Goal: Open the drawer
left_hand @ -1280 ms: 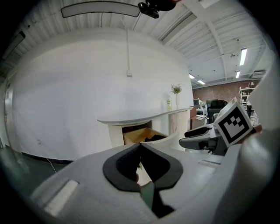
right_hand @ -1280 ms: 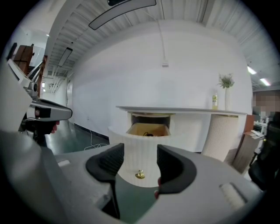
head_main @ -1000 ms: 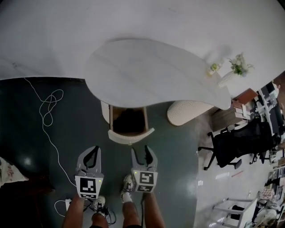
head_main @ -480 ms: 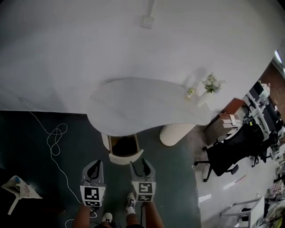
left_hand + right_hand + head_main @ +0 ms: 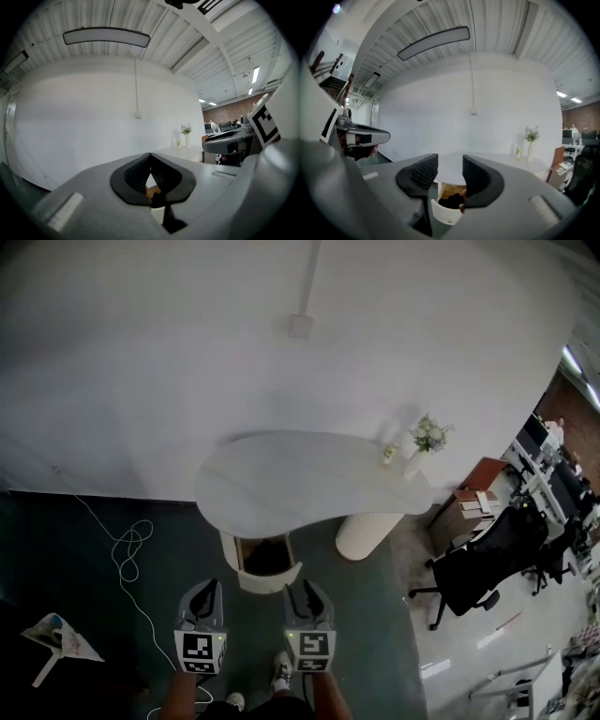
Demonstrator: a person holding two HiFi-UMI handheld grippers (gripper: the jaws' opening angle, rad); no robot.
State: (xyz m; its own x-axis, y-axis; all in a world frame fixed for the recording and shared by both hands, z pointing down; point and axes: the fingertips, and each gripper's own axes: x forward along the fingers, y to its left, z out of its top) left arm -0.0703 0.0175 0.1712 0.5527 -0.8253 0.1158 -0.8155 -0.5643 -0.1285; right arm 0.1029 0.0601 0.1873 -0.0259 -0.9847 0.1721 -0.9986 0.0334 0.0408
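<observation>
The white drawer (image 5: pixel 271 578) stands pulled out from under the white curved table (image 5: pixel 300 474), with something dark lying inside it. Both grippers hang in the air short of the drawer, touching nothing. My left gripper (image 5: pixel 203 592) is shut, its fingertips meeting with nothing between them (image 5: pixel 150 155). The jaws of my right gripper (image 5: pixel 307 592) are closing, still apart and bare (image 5: pixel 450 161). Between and below them in the right gripper view I see the drawer front (image 5: pixel 446 214) and its dark contents (image 5: pixel 451 200).
A white ribbed table leg (image 5: pixel 366 532) stands right of the drawer. A vase of flowers (image 5: pixel 427 437) and a small bottle (image 5: pixel 389 456) sit at the table's far right end. A white cable (image 5: pixel 131 559) loops over the dark floor at left. A black office chair (image 5: pixel 478 568) stands at right.
Both grippers have risen and the head view has pulled back, so table and drawer look smaller and farther. The drawer stays pulled out. The right jaws have narrowed.
</observation>
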